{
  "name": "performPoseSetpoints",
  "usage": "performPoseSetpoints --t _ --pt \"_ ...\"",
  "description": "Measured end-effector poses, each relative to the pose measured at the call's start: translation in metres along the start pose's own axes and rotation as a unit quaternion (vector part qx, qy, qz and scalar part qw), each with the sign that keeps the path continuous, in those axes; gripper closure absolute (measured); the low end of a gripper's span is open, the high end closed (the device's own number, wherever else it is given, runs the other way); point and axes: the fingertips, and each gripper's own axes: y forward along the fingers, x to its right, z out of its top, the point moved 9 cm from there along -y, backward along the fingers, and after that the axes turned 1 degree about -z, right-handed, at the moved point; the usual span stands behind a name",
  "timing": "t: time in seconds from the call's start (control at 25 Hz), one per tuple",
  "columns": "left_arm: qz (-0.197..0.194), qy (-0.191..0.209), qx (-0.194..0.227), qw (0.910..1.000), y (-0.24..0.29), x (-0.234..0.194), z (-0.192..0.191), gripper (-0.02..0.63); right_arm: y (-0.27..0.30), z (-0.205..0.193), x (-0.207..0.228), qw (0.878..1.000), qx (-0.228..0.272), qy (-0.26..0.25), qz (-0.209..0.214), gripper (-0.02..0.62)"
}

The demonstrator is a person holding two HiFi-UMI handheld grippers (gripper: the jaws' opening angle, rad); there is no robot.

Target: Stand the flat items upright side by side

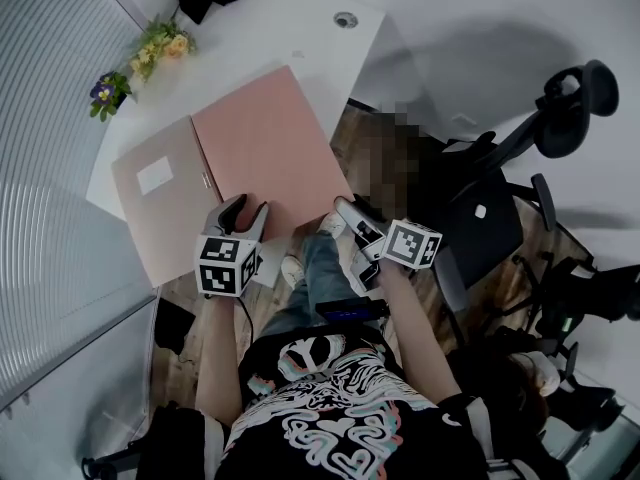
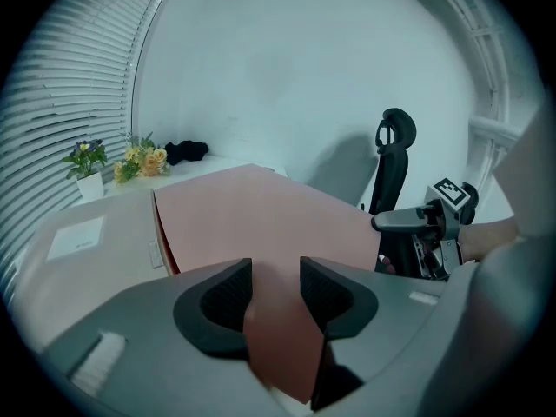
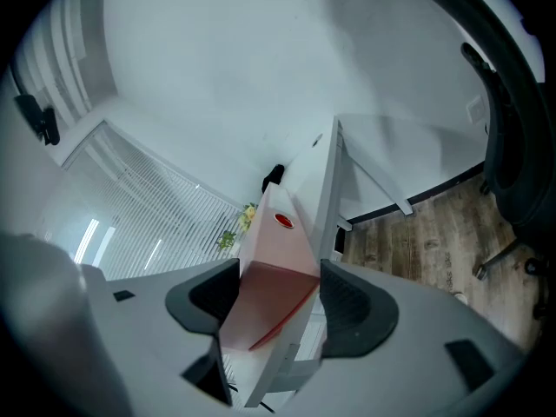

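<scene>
1. The pink folder lies on the white table, with its left edge against a beige folder.
2. The left gripper has its jaws about half closed, and they press on the near edge of the pink folder.
3. The right gripper holds the near right corner of the pink folder, with its jaws wide apart and touching both sides.

Looking like an office. White worktop running beside slatted window blinds. Black swivel chair with a headrest sitting off the worktop's right edge on wood-look floor. Pink folder and beige folder taking up the near edge. Potted flowers sitting along the blind-side edge.
</scene>
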Motion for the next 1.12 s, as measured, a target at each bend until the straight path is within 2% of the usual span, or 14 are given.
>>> performPoseSetpoints --t 0.56,1.12 --pt "-0.018 -0.021 0.014 0.9995 -0.002 0.001 0.003 0.433 -0.012 0.016 -0.026 0.998 0.011 -0.061 -0.013 0.313" --pt "-0.039 -0.049 0.024 0.9978 -0.002 0.006 0.003 0.436 -0.022 0.032 -0.055 0.989 0.012 -0.144 -0.036 0.316"
